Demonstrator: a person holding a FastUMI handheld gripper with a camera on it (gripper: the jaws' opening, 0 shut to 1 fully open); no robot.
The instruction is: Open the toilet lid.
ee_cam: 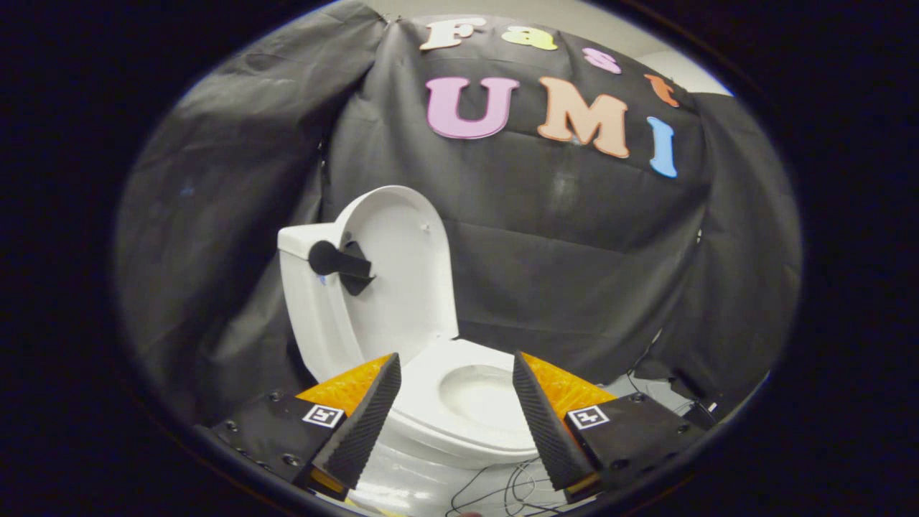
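Note:
A white toilet (pixel 459 424) stands just ahead of my fingers. Its lid (pixel 402 280) is raised upright and leans against the tank (pixel 305 287). The seat ring (pixel 431 402) lies down around the bowl opening (pixel 484 395). A black flush lever (pixel 337 262) sticks out from the tank's front, across the lid's edge. My gripper (pixel 456 370) is open, its two black ribbed fingers (pixel 362 424) spread wide either side of the seat, with nothing held between them. The fingers hover above the bowl's front and touch nothing.
Black cloth (pixel 574 266) walls the booth behind and to both sides of the toilet. Thin dark cables (pixel 502 492) lie tangled on the floor by the toilet's base, just below my right finger.

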